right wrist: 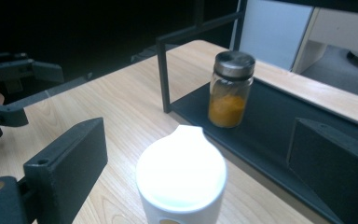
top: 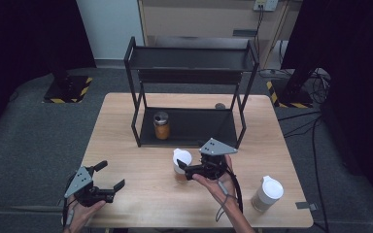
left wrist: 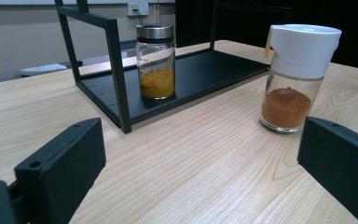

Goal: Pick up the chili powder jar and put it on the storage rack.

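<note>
Pale wood grain covers the table (top: 141, 189), which stands on grey carpet with dark curtains on both sides.

At its near edge the right hand-held gripper (top: 180, 167) sits released, jaws spread on either side of a white-capped spice jar (top: 181, 164) without pressing it; in the right gripper view the jar's white lid (right wrist: 182, 173) fills the gap between the two black jaws, and its glass body is cut off by the bottom of the frame. In the left gripper view the same jar (left wrist: 297, 77) shows reddish-brown powder under the cap. The left hand-held gripper (top: 110, 175) is released too, its jaws wide apart over bare wood near the table's left front corner, holding nothing.

Beyond the jar stands a black two-tier metal rack (top: 193, 133). On its lower tray, toward the left, stands a metal-lidded glass jar (top: 161, 125) holding yellow-orange powder, well apart from both hand-held grippers. A second white-capped jar (top: 267, 193) stands near the table's right front corner; its contents are hard to make out. A small dark round thing (top: 220, 106) behind the rack is too small to identify.

That makes three jars, two with white caps and one with a metal lid, one rack, and two hand-held grippers.
</note>
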